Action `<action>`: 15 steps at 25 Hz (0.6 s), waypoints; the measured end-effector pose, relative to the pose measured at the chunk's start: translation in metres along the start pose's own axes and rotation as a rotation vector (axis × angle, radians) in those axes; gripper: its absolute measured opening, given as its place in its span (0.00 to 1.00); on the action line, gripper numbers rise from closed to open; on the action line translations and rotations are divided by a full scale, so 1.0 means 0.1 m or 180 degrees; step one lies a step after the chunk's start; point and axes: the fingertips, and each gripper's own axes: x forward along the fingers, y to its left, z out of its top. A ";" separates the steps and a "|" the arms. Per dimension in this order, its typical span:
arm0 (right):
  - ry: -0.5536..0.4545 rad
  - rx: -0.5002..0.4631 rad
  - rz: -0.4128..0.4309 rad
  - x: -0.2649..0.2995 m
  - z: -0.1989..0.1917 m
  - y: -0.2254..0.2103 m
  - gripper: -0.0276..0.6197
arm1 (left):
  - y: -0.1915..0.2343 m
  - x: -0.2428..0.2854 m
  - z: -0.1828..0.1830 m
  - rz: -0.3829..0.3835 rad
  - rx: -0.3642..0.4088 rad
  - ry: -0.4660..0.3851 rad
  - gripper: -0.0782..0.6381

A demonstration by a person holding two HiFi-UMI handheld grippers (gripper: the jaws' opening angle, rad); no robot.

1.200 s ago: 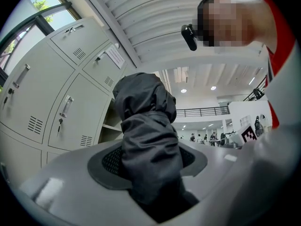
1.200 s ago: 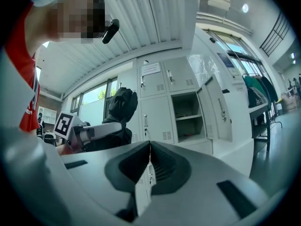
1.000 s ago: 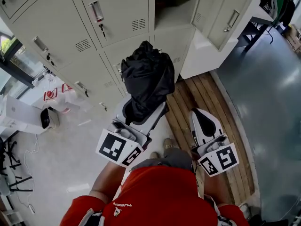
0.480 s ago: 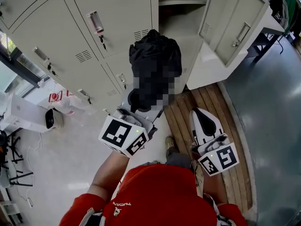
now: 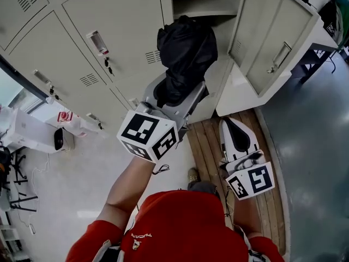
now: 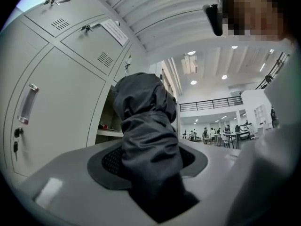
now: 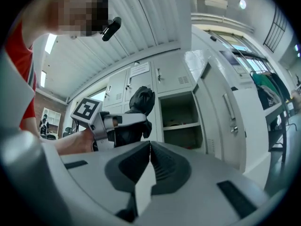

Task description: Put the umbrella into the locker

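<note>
A black folded umbrella (image 5: 185, 56) sticks up out of my left gripper (image 5: 182, 94), which is shut on its lower end. In the left gripper view the umbrella (image 6: 148, 135) fills the gap between the grey pads. Its top is level with the open locker compartment (image 5: 199, 7), just left of the opening. That compartment (image 7: 181, 121) has a shelf and its door (image 5: 272, 42) swung out to the right. My right gripper (image 5: 229, 127) hangs lower at the right, shut with nothing in it; in its own view the pads (image 7: 162, 166) meet.
Closed locker doors (image 5: 103, 42) with handles and keys fill the left. A white box with a small device (image 5: 32, 132) sits on the floor at the left. Wooden planks (image 5: 204, 146) run under the lockers. A black table leg (image 5: 316, 53) stands at the right.
Both grippers have moved toward the lockers. The left one has carried the umbrella up and closer to the open compartment. The right one stays shut and empty.
</note>
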 end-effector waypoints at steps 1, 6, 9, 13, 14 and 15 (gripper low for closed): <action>-0.0013 -0.0069 -0.0020 0.06 0.05 -0.09 0.05 | 0.02 0.10 0.01 0.0018 0.0008 0.0010 0.46; -0.0107 -0.0320 -0.0104 0.38 0.28 -0.56 0.05 | 0.14 0.58 0.02 0.0140 0.0137 0.0080 0.46; -0.0111 -0.0417 -0.0154 0.56 0.37 -0.80 0.05 | 0.24 0.82 0.00 0.0242 0.0199 0.0143 0.46; -0.0072 -0.0539 -0.0190 0.79 0.44 -1.03 0.05 | 0.36 1.09 -0.03 0.0345 0.0261 0.0214 0.46; -0.0067 -0.0583 -0.0198 0.85 0.46 -1.08 0.05 | 0.39 1.14 -0.04 0.0361 0.0271 0.0229 0.46; -0.0056 -0.0622 -0.0208 0.91 0.47 -1.11 0.05 | 0.41 1.18 -0.04 0.0375 0.0279 0.0244 0.46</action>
